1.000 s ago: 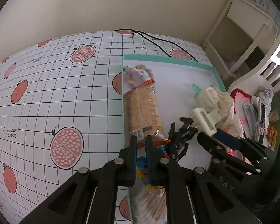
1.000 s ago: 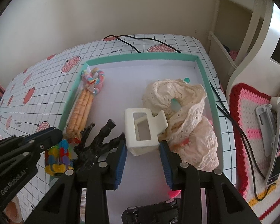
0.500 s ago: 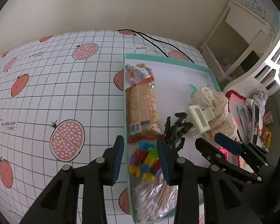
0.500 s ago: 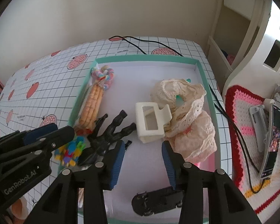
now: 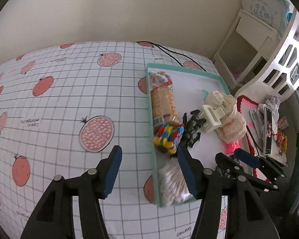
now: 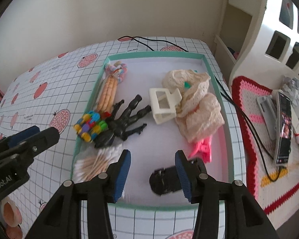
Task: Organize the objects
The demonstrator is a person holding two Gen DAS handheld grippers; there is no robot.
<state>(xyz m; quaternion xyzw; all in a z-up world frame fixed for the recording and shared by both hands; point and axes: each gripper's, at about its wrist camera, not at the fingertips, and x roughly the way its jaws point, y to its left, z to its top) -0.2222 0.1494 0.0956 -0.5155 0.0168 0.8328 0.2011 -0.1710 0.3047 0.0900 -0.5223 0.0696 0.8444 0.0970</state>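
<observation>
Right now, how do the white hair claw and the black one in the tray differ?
The white hair claw is boxy and smooth, propped against the lace fabric. The black hair claw is hand-shaped, lying flat beside the colourful clips. Both lie in the tray, ungripped.

A white tray (image 6: 232, 139) with a teal rim is filled: against its left wall lie a biscuit pack (image 6: 107, 93), coloured clips (image 6: 89, 126) and cotton swabs (image 6: 95, 162); a black claw clip (image 6: 125, 123) and white clip (image 6: 164, 104) are placed centrally, lace cloth (image 6: 197, 107) at its right wall.
</observation>
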